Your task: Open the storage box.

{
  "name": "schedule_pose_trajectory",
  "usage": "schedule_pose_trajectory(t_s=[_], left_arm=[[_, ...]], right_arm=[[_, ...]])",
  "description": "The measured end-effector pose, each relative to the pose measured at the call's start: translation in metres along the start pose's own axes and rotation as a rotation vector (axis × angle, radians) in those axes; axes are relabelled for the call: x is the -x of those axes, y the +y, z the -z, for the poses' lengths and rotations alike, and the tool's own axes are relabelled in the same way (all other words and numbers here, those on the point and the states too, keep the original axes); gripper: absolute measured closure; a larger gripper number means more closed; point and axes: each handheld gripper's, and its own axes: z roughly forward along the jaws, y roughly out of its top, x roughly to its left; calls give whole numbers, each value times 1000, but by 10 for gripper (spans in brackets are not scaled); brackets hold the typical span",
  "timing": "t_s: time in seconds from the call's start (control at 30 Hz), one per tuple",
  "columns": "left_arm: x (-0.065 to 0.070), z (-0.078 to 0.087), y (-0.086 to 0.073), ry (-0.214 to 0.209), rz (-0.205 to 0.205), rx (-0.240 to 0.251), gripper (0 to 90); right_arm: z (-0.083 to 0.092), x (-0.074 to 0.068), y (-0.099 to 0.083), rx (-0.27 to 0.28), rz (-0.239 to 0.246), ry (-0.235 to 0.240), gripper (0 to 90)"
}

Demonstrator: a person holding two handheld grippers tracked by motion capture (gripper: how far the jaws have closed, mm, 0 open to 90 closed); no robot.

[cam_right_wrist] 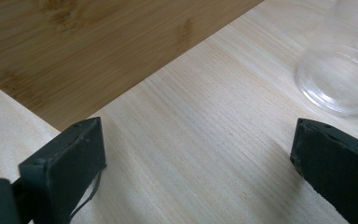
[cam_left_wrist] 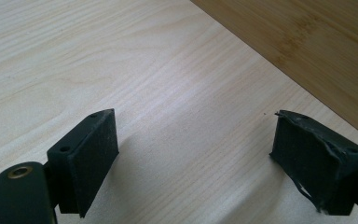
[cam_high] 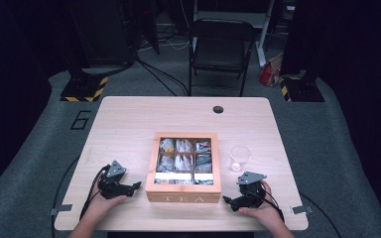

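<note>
Bamboo-toned wooden tea box sits mid-desk, near the front edge, "TEA" on its front wall, clear lid showing sachets in compartments. Left gripper rests on the desk just left of the box, jaws wide apart, nothing btwn them; its own view shows bare wood grain and the box wall at upper right. Right gripper lies by the box's front right corner, jaws spread too, holding nothing. Clear plastic cup stands upright just right of the box. Pale wooden desk w/ a cable hole at the back.

blk chair behind table, red bag
</note>
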Motion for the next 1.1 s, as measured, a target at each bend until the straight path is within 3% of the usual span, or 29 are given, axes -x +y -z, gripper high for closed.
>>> schedule_pose_trajectory(t_s=[0.73, 0.97, 1.1], left_arm=[[-2, 1, 0, -12, -3, -11, 148], [-4, 1, 0, -17, 18, 7, 157], [-1, 2, 1, 8, 14, -5, 184]], right_arm=[[-1, -4, 0, -1, -10, -18, 4], [3, -6, 1, -15, -7, -3, 78], [6, -7, 3, -28, -10, 2, 143]])
